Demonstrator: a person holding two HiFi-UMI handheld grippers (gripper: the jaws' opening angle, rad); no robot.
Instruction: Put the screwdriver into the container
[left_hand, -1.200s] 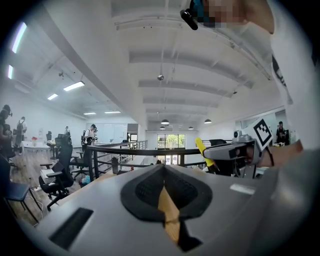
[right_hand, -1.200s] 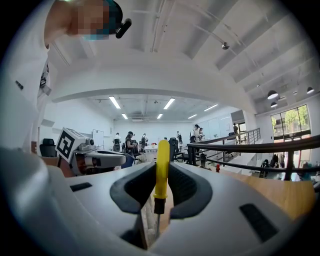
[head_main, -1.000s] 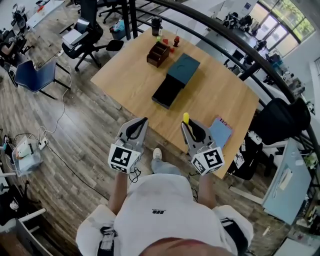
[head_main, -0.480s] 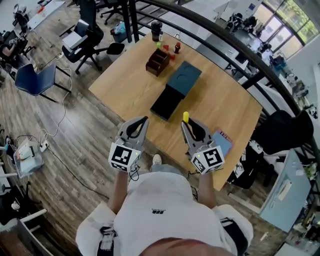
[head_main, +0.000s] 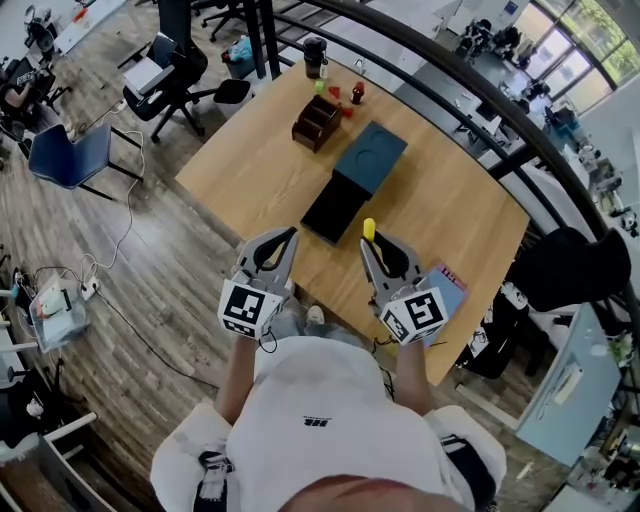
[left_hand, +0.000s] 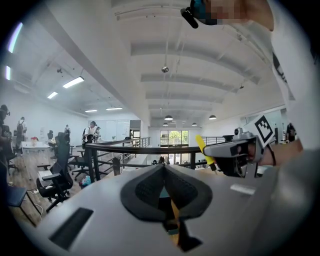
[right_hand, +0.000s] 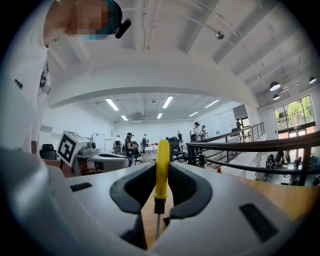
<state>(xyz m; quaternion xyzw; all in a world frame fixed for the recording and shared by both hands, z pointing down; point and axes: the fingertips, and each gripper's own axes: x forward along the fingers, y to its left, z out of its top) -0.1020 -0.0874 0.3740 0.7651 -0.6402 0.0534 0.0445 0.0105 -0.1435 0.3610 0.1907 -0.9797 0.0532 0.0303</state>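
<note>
Open-plan office all round, with a wooden table (head_main: 450, 200) by a black railing, and the person standing at its near edge. The right gripper (head_main: 378, 250) is clenched on the screwdriver (right_hand: 161, 165), pads on the yellow handle, which stands up between the jaws with the thin shaft pointing down. Just beside it the left gripper (head_main: 288, 236) is closed on nothing. Beyond them a dark box (head_main: 368, 155) lies mid-table, and the brown container (head_main: 318, 118), open-topped with compartments, sits near the far corner; that one looks to me like the target, though I can't be sure. It's well apart from the tool, so I'd say the carry is the step in hand: keep the clamp firm, bring the shaft over one compartment, lower it inside, then release.
</note>
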